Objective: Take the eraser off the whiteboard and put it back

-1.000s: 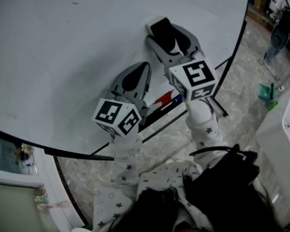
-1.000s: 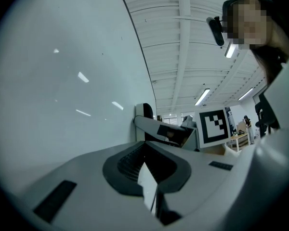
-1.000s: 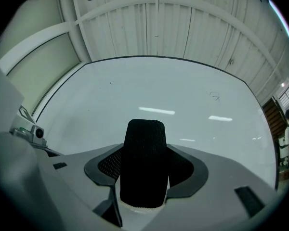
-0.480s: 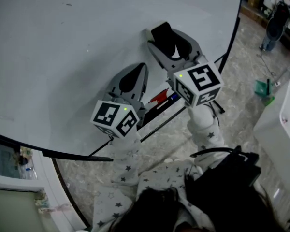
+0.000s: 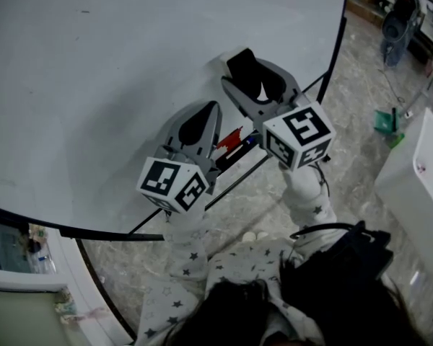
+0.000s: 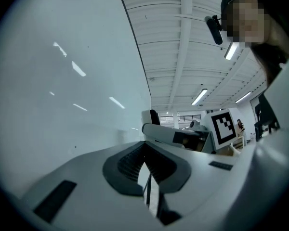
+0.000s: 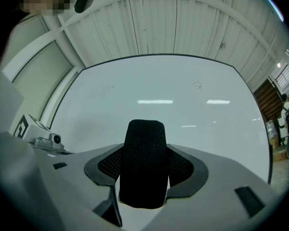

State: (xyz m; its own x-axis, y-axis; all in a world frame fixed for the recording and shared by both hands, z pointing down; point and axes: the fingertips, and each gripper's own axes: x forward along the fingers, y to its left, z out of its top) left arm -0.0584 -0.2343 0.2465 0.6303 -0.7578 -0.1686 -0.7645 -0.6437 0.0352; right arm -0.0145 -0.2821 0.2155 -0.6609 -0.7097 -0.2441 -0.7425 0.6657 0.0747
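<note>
My right gripper [image 5: 247,69] is shut on the eraser [image 5: 243,63], a white block with black felt that faces the head camera. Its far end sits close to the whiteboard [image 5: 94,71]; contact cannot be told. In the right gripper view the eraser's felt [image 7: 144,160] fills the space between the jaws of the right gripper [image 7: 144,177], with the whiteboard [image 7: 159,90] straight ahead. My left gripper [image 5: 206,114] is shut and holds nothing, its tip near the board's lower edge. In the left gripper view the left gripper [image 6: 145,163] shows closed pads, and the right gripper [image 6: 180,138] is beyond it.
A red marker [image 5: 230,138] and a blue marker [image 5: 250,140] lie on the tray along the board's bottom edge, between the two grippers. The board's black frame [image 5: 339,38] runs down its right side. A white cabinet [image 5: 418,171] stands on the tiled floor at right.
Both grippers have sunk a little along the board toward the marker tray. The right one still holds the eraser, and the left stays shut.
</note>
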